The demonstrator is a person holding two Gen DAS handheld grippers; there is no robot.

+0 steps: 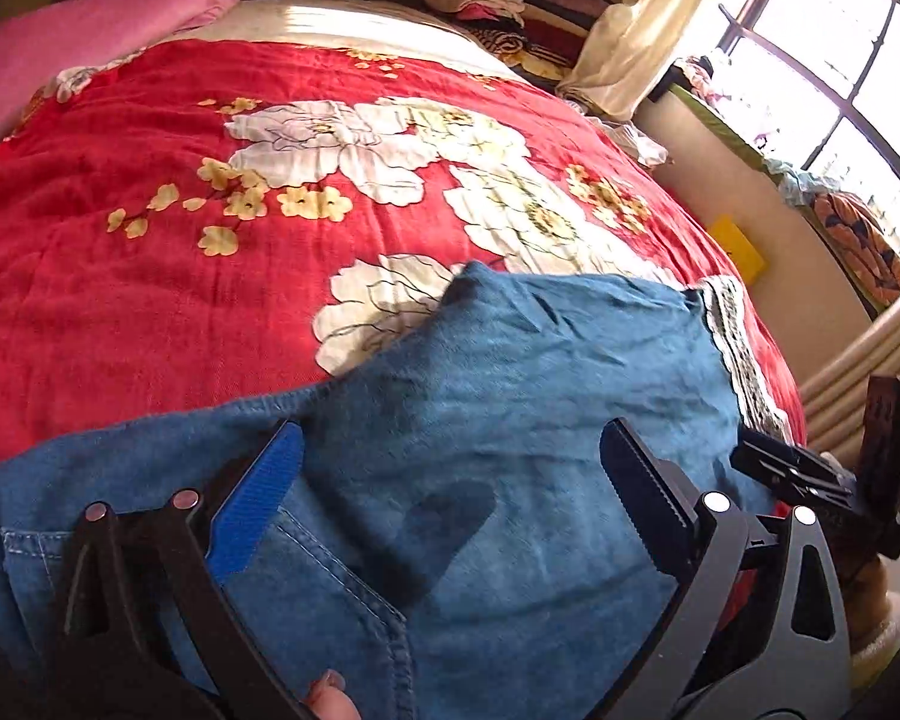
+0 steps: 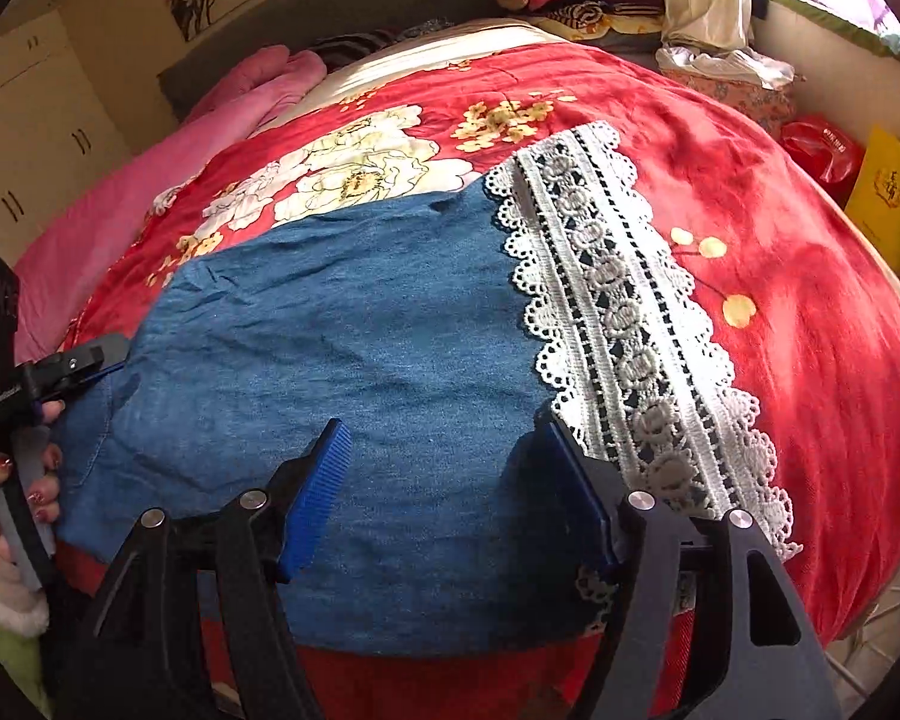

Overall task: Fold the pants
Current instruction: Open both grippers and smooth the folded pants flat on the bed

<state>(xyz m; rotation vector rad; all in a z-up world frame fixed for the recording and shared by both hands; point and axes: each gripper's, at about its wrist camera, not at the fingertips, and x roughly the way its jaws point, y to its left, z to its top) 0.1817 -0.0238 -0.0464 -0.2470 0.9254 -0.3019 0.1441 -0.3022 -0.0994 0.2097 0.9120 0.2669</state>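
Right wrist view shows your right claw (image 2: 444, 492) spread wide and hanging over the lace hem end of the pants (image 2: 354, 348), with nothing between its pads; the right pad sits at the edge of the lace trim (image 2: 618, 312), though contact there is hard to judge. Ahead of this claw, the denim lies mostly flat on the red floral bedspread (image 2: 810, 276).

From the left wrist, your left claw (image 1: 450, 486) is equally wide open above the pocket end of the pants (image 1: 510, 372), gripping nothing (its pads seem to hover just over the cloth, but I cannot tell if they touch).

My judgement: you are between folds, lining up a fresh grasp at each end. Next, each claw likely needs to drop onto an edge just below it, pinch through all layers, then carry one end over towards the other. Loose lace may snag.
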